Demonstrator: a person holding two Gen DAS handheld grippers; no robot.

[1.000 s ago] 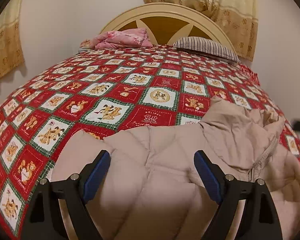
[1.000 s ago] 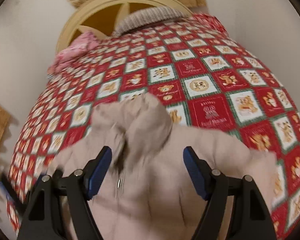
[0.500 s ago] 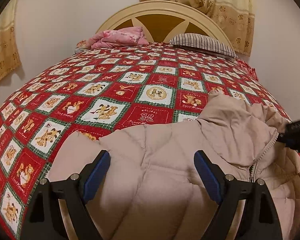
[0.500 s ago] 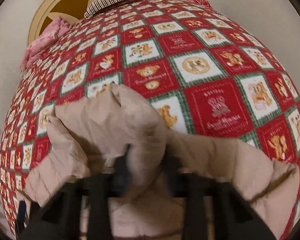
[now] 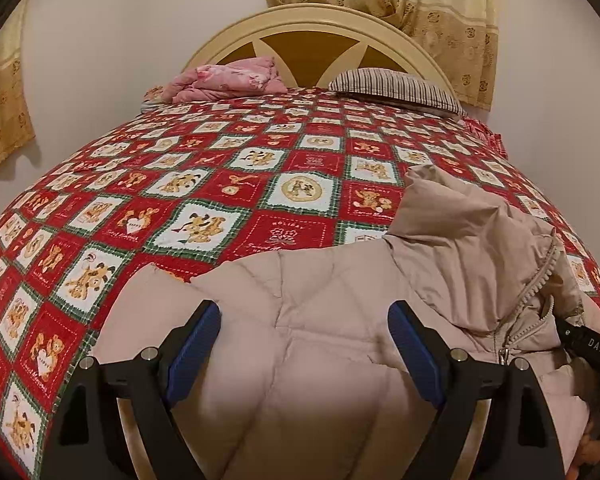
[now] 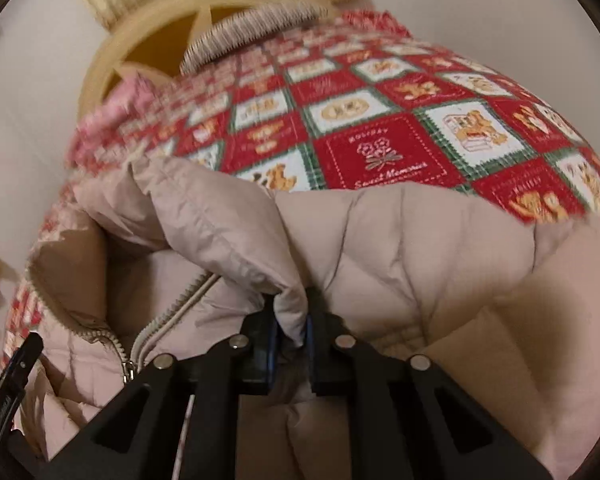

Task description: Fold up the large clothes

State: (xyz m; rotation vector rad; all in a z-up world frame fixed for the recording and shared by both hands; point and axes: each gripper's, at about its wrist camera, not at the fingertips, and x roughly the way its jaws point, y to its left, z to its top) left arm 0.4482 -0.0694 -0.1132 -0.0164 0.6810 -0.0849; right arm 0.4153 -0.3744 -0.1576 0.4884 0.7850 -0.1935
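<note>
**Fingers pinched on a thin fold of the puffer jacket, could slip**

Fingers on the right gripper (image 6: 290, 340) had just been closing and were clamped on a thin fold of the beige puffer jacket (image 5: 320, 320), right beside its zipper (image 6: 168, 312). Left gripper (image 5: 304, 352) was spread wide above the quilted back, pinching nothing. Jacket was lying at the near end of the bed, on the red teddy-bear quilt (image 5: 228, 200), hood part bunched up. My worry: that shell looked slick and puffy, so a small pinch might slide out on a lift, or drag the whole thing crooked since only one side was held
</note>
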